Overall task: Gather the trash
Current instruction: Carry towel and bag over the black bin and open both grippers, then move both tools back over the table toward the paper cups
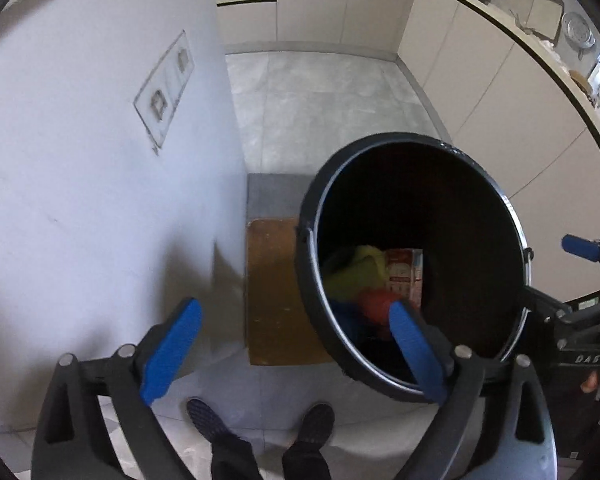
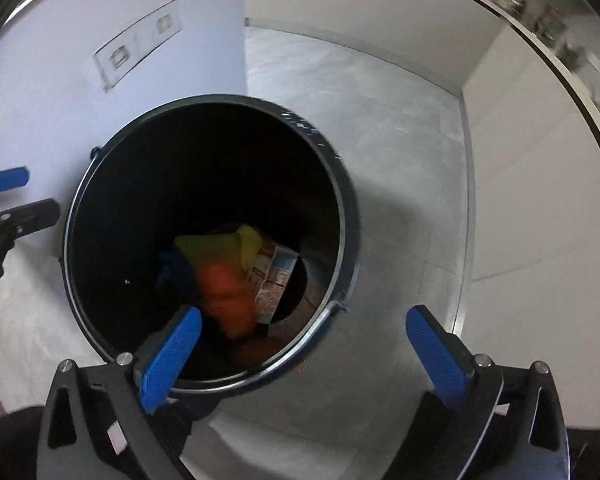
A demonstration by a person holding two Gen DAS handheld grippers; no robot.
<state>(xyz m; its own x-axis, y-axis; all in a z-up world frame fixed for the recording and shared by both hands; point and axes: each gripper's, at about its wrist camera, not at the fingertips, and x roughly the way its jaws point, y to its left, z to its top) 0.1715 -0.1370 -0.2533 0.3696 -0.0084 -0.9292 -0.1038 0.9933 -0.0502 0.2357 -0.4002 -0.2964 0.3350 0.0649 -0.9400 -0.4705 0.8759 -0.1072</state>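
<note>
Black bin (image 2: 342, 216) upright on the grey tiled floor (image 1: 324, 92), mouth open upward, set at the foot of a white wall (image 1: 80, 200) so both claws can work over it from above. Left claw (image 1: 290, 350) spread wide, nothing between its blue pads (image 1: 172, 350); one pad over the bin's near rim at 7 o'clock, the other out over the wall side. Right claw (image 2: 302, 354) likewise spread wide and empty, straddling the near rim at 5 o'clock, one pad inside the mouth, the other outside. Trash lying at the bottom of the bin: a yellow wrapper (image 2: 220, 246), an orange piece (image 2: 224, 296) blurred in the right wrist view, a printed carton (image 2: 274, 280) leaning toward the 3 o'clock wall, and something blue (image 2: 176, 276) beneath. Both claws pointed steeply down over the opening, consistent with release into the bin. Brown mat (image 1: 272, 292) on the floor between wall and bin. Shoes (image 1: 260, 420) of the person at 6 o'clock. No trash visible outside the bin; remaining work cannot be judged.
</note>
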